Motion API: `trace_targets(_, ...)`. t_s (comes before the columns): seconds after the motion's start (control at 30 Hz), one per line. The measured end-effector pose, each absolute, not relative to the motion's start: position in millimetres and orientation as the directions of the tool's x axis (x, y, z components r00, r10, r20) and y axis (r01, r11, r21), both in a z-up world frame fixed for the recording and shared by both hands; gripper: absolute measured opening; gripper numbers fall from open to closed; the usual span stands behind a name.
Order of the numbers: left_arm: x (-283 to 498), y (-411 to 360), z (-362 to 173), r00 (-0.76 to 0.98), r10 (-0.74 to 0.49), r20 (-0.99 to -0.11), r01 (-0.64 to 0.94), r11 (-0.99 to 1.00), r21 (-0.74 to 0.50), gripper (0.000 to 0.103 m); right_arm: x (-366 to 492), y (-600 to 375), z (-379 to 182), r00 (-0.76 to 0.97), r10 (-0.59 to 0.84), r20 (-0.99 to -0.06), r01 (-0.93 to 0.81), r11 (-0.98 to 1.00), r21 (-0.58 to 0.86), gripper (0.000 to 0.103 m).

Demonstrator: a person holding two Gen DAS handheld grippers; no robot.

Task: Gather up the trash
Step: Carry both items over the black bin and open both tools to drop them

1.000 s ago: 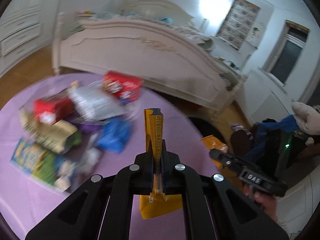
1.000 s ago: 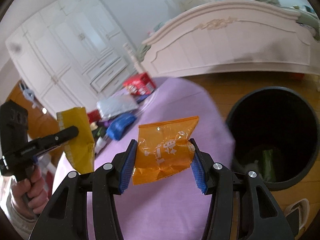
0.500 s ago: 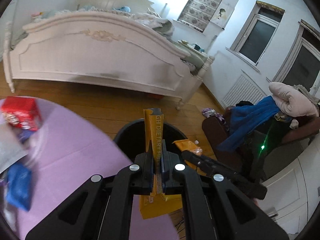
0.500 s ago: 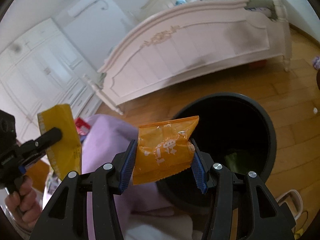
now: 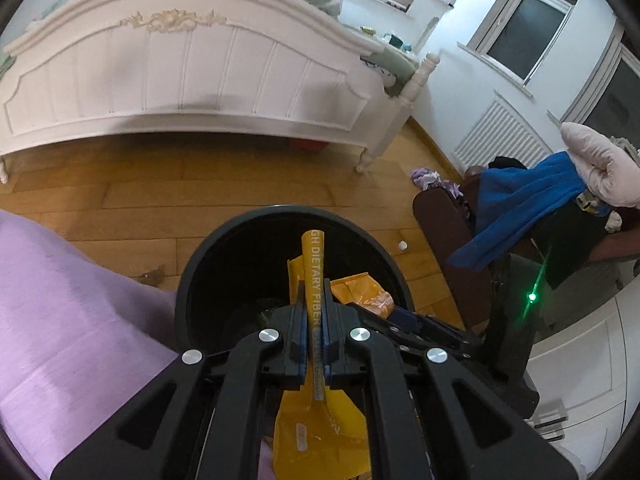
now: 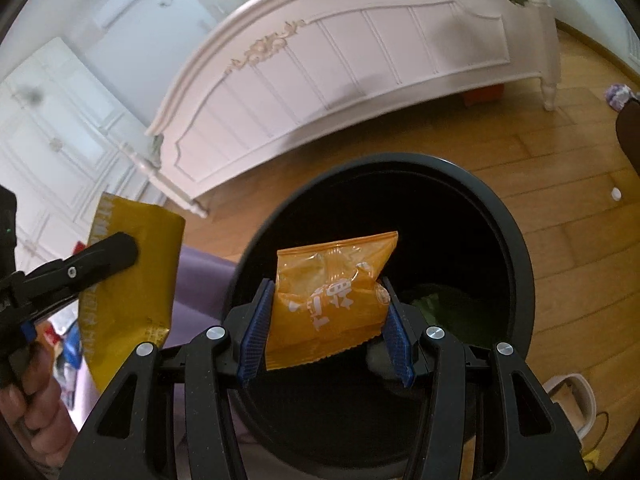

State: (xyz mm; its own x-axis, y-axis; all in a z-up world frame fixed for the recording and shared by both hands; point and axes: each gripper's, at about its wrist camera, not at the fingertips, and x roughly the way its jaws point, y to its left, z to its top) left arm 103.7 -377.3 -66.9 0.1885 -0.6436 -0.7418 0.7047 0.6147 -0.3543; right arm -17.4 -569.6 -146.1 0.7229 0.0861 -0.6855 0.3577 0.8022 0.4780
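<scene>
Orange packet (image 6: 334,300), yellow wrapper (image 5: 314,276) above open black bin (image 6: 516,256).

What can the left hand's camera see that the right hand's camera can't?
Only the left wrist view shows the window and the blue cloth on a dark chair. Only the right wrist view shows the white wardrobe doors and a hand. Both show the black bin, the bed, the yellow packet and the orange packet.

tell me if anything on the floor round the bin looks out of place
A few strays. A small white cap-like thing lies on the wooden floor right of the black bin, a brown scrap lies to the bin's left, and a purple cloth bundle sits by the brown chair.
</scene>
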Motion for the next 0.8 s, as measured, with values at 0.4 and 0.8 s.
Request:
trace_targets(0.4,110,-396,-75,0.178,-0.625,-0.760,0.707,0.619,-0.343,0.006,-9,-579,-159,0.712,0.087,-0.697,0.373,0.794,0.480,0.052)
trace_targets(0.8,110,-397,-75,0.172,-0.632,-0.756,0.707,0.613,-0.352,0.010,-10,-584,-153,0.697,0.083,-0.712,0.380,0.799,0.465,0.066)
